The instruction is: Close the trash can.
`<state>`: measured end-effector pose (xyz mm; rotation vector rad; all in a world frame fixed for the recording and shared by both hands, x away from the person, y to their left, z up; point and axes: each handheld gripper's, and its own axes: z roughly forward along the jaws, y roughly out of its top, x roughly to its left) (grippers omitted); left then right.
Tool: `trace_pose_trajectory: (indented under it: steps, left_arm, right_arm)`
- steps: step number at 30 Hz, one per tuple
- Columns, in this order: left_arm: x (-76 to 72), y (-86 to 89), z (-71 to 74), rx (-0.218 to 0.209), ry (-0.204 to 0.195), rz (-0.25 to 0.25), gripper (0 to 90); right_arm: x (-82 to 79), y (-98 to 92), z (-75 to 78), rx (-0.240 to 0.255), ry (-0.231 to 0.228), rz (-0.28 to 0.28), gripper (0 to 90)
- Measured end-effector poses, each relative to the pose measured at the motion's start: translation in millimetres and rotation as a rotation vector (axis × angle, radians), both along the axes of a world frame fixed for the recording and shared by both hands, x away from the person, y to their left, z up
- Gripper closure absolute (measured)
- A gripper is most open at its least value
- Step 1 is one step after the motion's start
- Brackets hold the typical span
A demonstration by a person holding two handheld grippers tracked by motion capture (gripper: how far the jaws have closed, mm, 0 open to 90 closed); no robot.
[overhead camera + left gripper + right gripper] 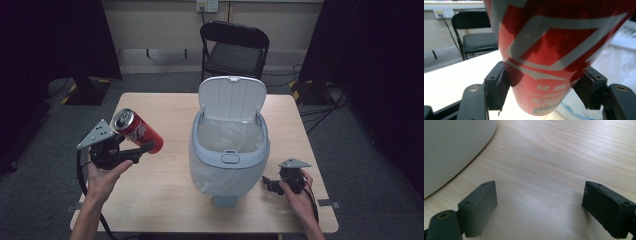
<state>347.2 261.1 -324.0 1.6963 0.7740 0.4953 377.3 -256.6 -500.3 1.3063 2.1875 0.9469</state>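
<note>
A: The glossy red metal drinks can (137,131) gleams between matt black plastic jaws at nine o'clock.
B: The pale wooden table (165,190) is smooth and satiny; the white plastic pedal bin (229,150) carries a thin, crinkly liner.

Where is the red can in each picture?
High view: the red can is at the left, held above the table in the left gripper, tilted toward the bin.
Left gripper view: the can fills the middle, clamped between the two black jaws.
Right gripper view: not in it; the right gripper is open over the table.
Shared landmark: the white bin, at the right edge and at the top left.
</note>
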Motion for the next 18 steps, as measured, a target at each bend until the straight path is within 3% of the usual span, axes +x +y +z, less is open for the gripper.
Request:
trace_pose_trajectory:
  steps: [12, 18]
  left_arm:
    - [5.4, -13.5, 39.6, -0.068, -0.082, -0.033, 34.2]
    - [5.8, -27.8, 61.4, -0.076, -0.114, -0.060, 34.2]
  right_arm:
    - [0.0, 0.0, 0.0, 0.000, 0.000, 0.000, 11.3]
    - [0.0, 0.0, 0.0, 0.000, 0.000, 0.000, 11.3]
